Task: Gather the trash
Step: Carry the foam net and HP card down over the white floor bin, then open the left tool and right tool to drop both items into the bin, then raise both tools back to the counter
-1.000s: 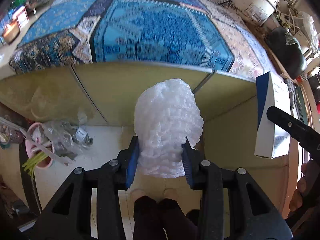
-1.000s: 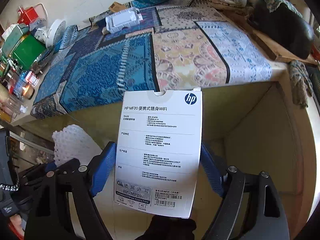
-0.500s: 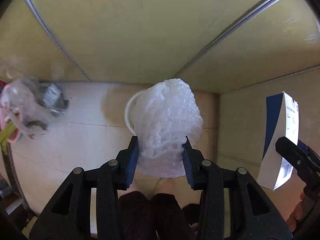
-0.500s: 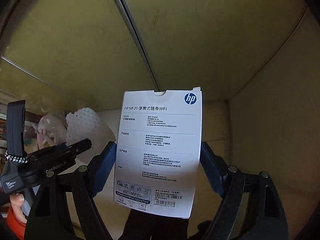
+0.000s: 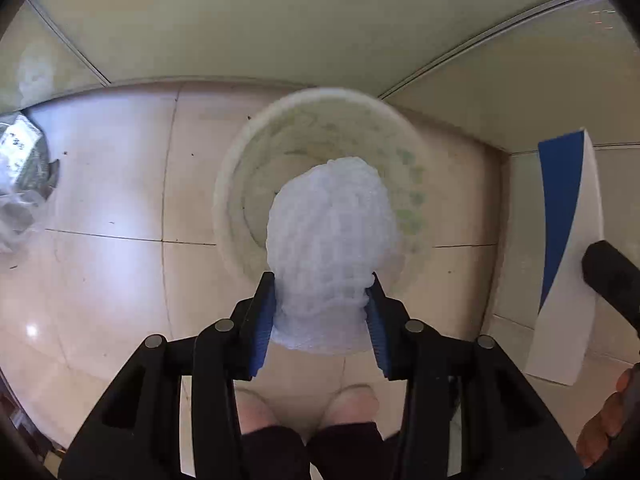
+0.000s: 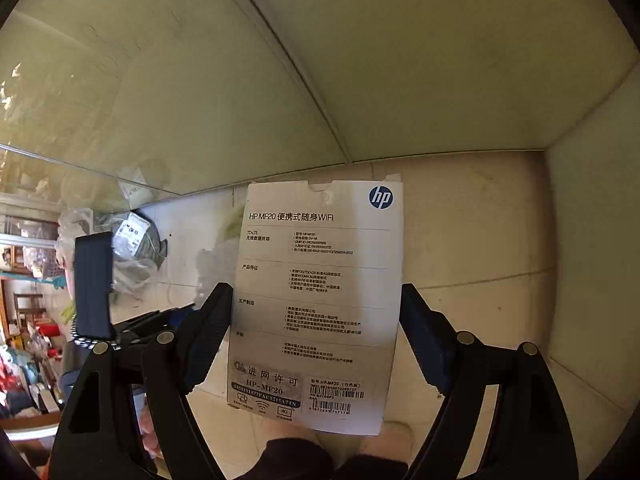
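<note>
My left gripper (image 5: 320, 280) points steeply down at the floor with a white foam net (image 5: 332, 240) between its blue pads. The pads still touch the net while the jaws are opening. Directly beneath it stands a round white bin (image 5: 226, 200), its mouth facing up. My right gripper (image 6: 316, 288) is shut on a white HP box (image 6: 320, 280), held upright by its two side edges. From the left wrist view the same box (image 5: 568, 240) hangs at the right, beside the bin. The left gripper's body (image 6: 94, 284) shows at the left of the right wrist view.
A yellowish cabinet front (image 5: 280, 20) rises just behind the bin. A clear plastic bag of rubbish (image 5: 20, 176) lies on the tiled floor to the left. The person's feet (image 5: 352, 400) stand below the grippers. Cluttered shelves (image 6: 28, 320) fill the far left.
Both grippers have dropped from table height down to near the floor, each still carrying its item. The patterned table top left the view and the white bin came in under the foam net.
</note>
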A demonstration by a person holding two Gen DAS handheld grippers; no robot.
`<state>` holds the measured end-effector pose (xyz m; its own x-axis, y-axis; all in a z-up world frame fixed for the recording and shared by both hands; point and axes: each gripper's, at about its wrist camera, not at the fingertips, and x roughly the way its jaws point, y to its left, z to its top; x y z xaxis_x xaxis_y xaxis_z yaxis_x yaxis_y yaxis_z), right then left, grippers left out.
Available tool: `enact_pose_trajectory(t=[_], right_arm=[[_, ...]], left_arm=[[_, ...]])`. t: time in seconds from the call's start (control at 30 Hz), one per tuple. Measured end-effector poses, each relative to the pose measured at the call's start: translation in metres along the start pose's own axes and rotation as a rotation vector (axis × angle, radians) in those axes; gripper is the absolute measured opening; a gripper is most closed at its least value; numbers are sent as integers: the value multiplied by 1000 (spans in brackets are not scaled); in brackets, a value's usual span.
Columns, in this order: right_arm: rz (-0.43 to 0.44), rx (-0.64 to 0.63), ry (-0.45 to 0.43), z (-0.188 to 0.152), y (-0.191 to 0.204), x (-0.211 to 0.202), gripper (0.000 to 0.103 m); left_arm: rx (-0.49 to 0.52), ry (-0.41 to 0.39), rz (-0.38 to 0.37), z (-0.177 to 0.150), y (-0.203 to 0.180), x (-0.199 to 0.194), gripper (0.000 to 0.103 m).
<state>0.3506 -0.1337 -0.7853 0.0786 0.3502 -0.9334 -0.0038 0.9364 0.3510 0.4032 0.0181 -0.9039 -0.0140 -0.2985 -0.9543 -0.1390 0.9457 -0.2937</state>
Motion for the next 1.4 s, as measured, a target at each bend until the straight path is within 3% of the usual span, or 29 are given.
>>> enact_pose_trajectory(t=[0.27,0.37,0.47,0.73,0.83,0.93,1.07,1.2,1.4], right_arm=[[42,-65,27,9,6,33,80],[50,-73,29,9,7,39,80],[64,-71,35,8,11,44,80],[71,-72,69,10,-2,51,80],[15,-120,94,7,9,61,80],[-88,-196,82,2,19,64,80],[-151,-272,77,-4,27,57,80],[-161,-296,81,-4,25,41,80],[-126,-235,44,-5,30,-31,80]], left_arm=[[-5,-29,-35,3,8,16,57],[-22,-71,-56,0,18,4,57],[-31,-133,-61,-6,27,-16,65],[-46,-209,35,-19,38,-44,68],[-39,-229,84,-22,44,-48,68],[-51,-237,65,-25,46,-56,68],[-57,-257,67,-29,43,-73,68],[-79,-278,57,-32,36,-90,68],[-70,-296,78,-38,17,-147,68]])
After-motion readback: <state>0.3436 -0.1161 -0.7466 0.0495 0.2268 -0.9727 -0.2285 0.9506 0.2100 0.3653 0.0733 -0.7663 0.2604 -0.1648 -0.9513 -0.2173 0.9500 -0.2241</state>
